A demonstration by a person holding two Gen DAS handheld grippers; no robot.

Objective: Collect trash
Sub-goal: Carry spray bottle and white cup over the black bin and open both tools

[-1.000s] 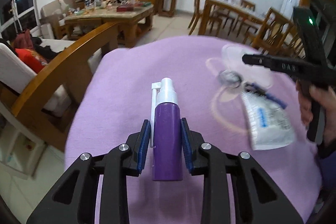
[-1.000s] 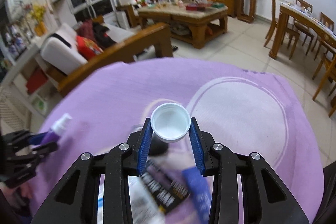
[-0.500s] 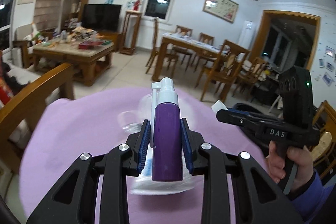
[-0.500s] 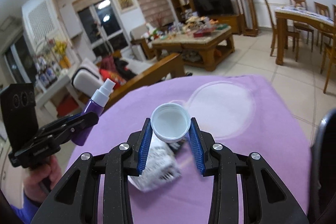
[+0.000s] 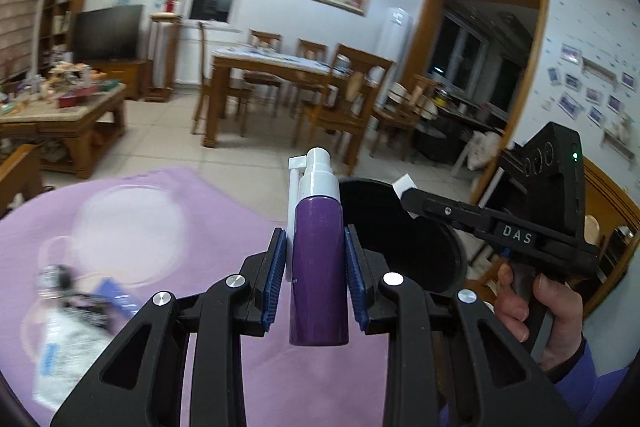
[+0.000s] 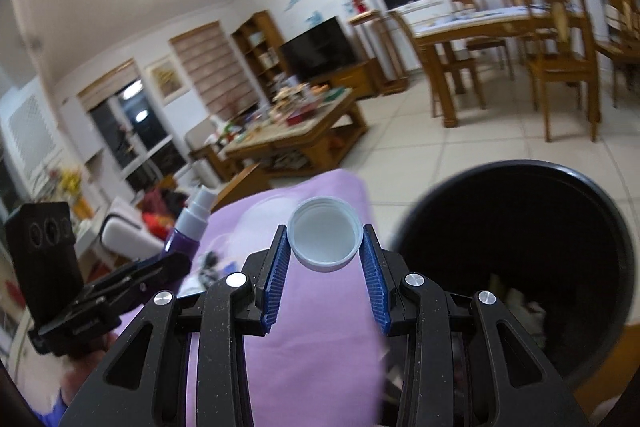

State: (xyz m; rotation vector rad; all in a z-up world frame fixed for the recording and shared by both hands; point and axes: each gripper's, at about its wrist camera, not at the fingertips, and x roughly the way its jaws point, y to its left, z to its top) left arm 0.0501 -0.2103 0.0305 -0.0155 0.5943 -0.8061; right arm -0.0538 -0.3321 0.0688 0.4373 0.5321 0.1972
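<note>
My left gripper (image 5: 316, 247) is shut on a purple spray bottle (image 5: 318, 263) with a white nozzle, held upright over the purple cloth (image 5: 160, 227). My right gripper (image 6: 325, 243) is shut on a white bottle cap (image 6: 325, 239), open side towards the camera. A black bin (image 6: 520, 251) stands just right of the cap; its rim (image 5: 400, 227) shows behind the bottle in the left wrist view. In that view the right gripper (image 5: 408, 193) reaches over the bin with the cap at its tip. The left gripper (image 6: 176, 259) with the bottle appears at the left of the right wrist view.
On the cloth at lower left lie a white packet (image 5: 64, 347) and a dark, blurred wrapper (image 5: 80, 291). Scraps lie inside the bin (image 6: 516, 299). A wooden dining table with chairs (image 5: 288, 75) and a cluttered coffee table (image 5: 60, 107) stand on the tiled floor beyond.
Both grippers have swung right and risen a little, from over the cloth to the black bin at its edge. The bottle and the cap stay gripped. The packet now lies far left.
</note>
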